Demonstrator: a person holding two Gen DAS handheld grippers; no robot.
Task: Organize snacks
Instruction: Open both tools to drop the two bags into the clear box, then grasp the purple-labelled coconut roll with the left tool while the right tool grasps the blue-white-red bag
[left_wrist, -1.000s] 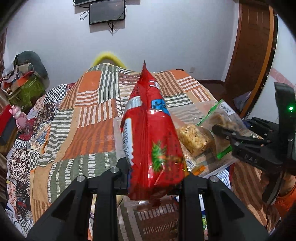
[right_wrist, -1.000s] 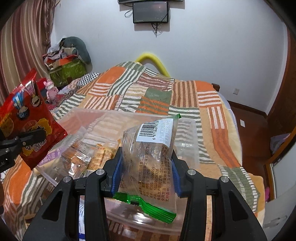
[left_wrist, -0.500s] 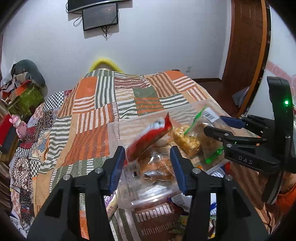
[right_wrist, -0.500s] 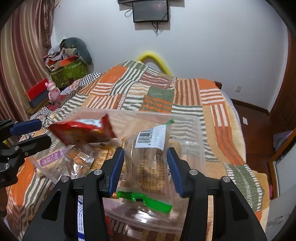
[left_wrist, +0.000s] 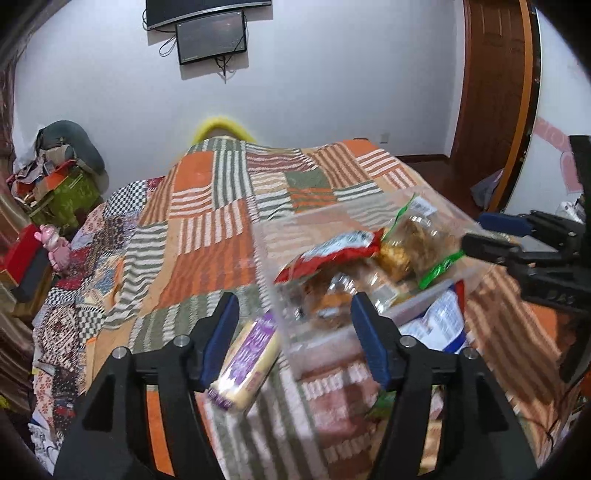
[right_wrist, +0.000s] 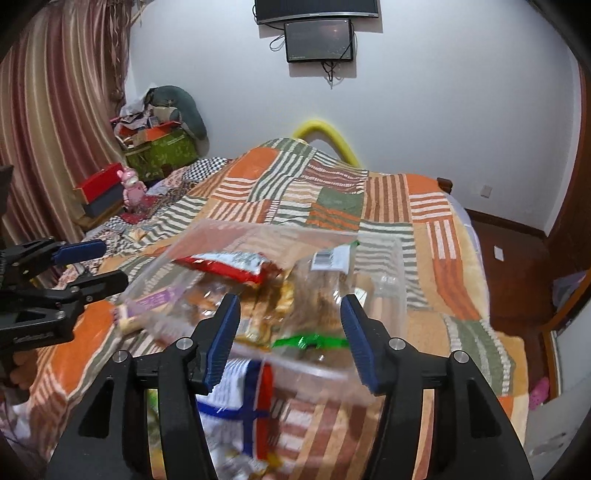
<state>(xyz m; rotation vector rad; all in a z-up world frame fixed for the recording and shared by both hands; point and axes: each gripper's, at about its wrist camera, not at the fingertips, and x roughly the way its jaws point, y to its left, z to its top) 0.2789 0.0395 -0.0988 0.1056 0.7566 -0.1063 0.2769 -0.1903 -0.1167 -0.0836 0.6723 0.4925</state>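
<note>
Snack packets fill a clear plastic bin (left_wrist: 369, 214) on a striped patchwork bedspread (left_wrist: 207, 236), just ahead of two hand-held claws. The left gripper (left_wrist: 291, 332) hangs released, jaws wide and gripping nothing; the bin's near left corner sits between its fingertips, and a red snack bag (left_wrist: 332, 253) lies flat inside, beyond and slightly right of them. A purple-and-cream packet (left_wrist: 245, 363) rests on the bedspread by its left finger. The right gripper (right_wrist: 290, 338) is likewise spread open and empty, a clear green-edged packet (right_wrist: 317, 295) lying in the bin just past its tips. Motion blur smears the near bin wall and a blue-and-white bag (right_wrist: 240, 402) below it. Each claw points forward over the bed, the other visible at the frame's edge.
</note>
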